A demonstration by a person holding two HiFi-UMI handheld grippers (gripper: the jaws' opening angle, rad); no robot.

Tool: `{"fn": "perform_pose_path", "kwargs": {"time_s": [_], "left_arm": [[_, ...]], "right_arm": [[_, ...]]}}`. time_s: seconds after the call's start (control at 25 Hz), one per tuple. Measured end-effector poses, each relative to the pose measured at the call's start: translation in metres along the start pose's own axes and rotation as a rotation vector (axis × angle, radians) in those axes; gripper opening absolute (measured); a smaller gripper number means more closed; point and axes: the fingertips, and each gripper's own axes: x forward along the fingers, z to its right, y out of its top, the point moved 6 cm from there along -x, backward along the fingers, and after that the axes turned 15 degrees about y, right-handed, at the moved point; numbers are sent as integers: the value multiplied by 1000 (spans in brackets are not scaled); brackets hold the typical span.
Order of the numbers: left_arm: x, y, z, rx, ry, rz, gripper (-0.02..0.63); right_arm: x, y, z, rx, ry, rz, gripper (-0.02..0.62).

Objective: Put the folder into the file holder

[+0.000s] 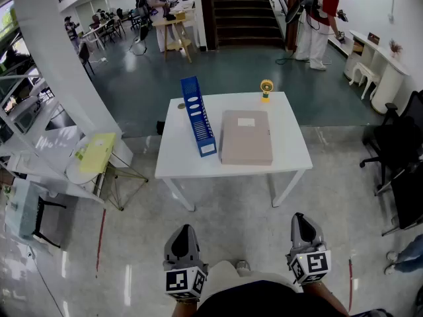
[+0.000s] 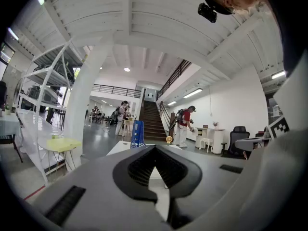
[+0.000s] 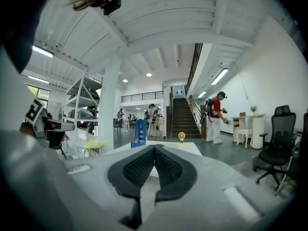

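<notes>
White table [image 1: 291,152] with folder [image 1: 246,137], floor [image 1: 231,223] perhaps tiled

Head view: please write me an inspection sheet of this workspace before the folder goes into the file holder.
Surface: white rectangular table.
Job's things: beige folder lying flat; blue file holder upright at its left.
Clutter: small yellow fan at the far edge.
Grippers: left hand-held gripper and right hand-held gripper shut, empty, short of the table.
Cables: nothing seen on the table.
Surroundings: office chair at right, stairs behind.
</notes>
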Motion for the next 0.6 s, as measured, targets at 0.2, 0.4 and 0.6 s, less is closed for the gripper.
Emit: {"fn": "perform_pose_path", "kwargs": {"time_s": [0.2,0.4,0.6], "left_arm": [[1,2,4,-1,-27,-14,-2],[-1,6,-3,-34,-27,-15,-2],[0,1,4,-32,-71,29,-1]], "right_arm": [[0,-1,1,8,-13,-10,2],[1,1,-3,-9,3,-20,2],[4,0,-4,32,10,-9,2]]}}
